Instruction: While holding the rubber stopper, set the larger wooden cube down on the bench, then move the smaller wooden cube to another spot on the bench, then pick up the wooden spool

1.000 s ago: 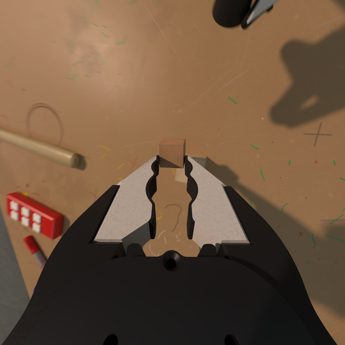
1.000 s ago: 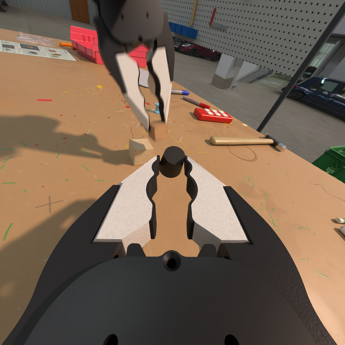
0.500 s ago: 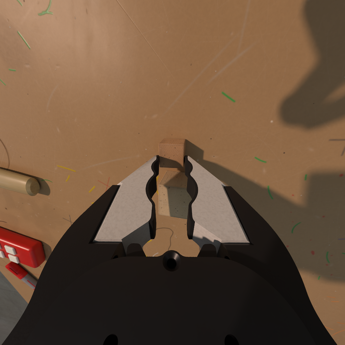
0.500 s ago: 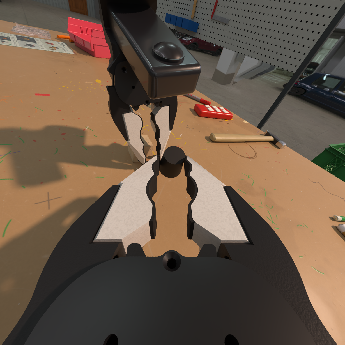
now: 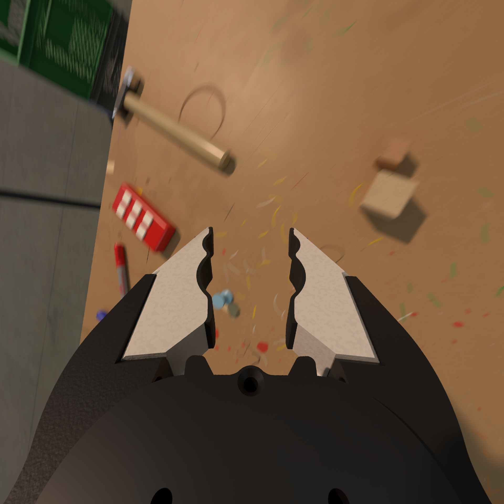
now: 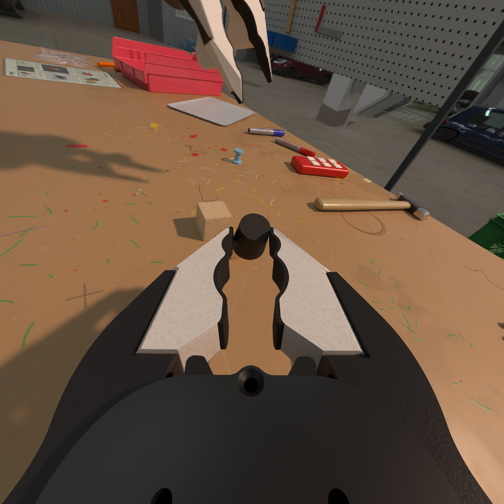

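My right gripper (image 6: 251, 231) is shut on the black rubber stopper (image 6: 249, 245), held low over the bench. The larger wooden cube (image 6: 214, 219) stands on the bench just beyond its left finger. In the blurred left wrist view the larger cube (image 5: 388, 195) and the smaller, darker cube (image 5: 392, 156) sit close together at the right. My left gripper (image 5: 250, 231) is open and empty, high over the bench (image 6: 255, 90). The pale blue spool (image 5: 223, 300) lies on the bench between its fingers (image 6: 237, 156). The smaller cube is hidden in the right wrist view.
A hammer (image 6: 365, 204), a red keypad (image 6: 319, 166), a red marker (image 6: 294, 147) and a blue marker (image 6: 266, 132) lie along the bench's right edge. A grey tray (image 6: 211, 110), a red bin (image 6: 169, 68) and a printed sheet (image 6: 54, 72) lie farther back. A green crate (image 6: 491, 237) sits off the edge.
My left gripper let go of the smaller cube beside the larger one, opened, rose and swung over the spool. My right gripper still holds the stopper in place.
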Controlling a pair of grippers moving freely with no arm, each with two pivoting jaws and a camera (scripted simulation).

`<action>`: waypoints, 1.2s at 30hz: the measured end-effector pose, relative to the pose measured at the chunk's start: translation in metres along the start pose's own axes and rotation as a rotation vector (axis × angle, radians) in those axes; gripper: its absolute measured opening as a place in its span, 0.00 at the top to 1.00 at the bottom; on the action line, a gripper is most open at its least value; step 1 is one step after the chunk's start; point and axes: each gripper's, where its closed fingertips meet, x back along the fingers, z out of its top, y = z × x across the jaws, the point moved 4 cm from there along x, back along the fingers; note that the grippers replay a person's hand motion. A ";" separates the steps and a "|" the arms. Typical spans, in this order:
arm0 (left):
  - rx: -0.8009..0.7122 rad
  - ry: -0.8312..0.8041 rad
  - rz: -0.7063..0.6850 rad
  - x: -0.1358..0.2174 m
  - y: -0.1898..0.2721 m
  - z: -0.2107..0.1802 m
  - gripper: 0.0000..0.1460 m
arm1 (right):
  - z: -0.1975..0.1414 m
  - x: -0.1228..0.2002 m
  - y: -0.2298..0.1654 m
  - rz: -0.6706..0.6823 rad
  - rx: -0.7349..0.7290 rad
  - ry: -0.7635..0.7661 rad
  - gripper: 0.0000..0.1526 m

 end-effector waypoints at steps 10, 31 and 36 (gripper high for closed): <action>0.068 -0.319 -0.164 -0.072 -0.053 -0.152 0.58 | -0.009 -0.008 -0.004 0.014 0.003 -0.044 0.83; 0.083 -0.438 -0.281 -0.105 -0.062 -0.176 0.69 | -0.019 -0.012 0.000 0.008 -0.014 -0.084 0.83; 0.080 -0.401 -0.257 -0.105 -0.064 -0.172 0.74 | -0.019 -0.012 0.000 0.010 -0.017 -0.083 0.83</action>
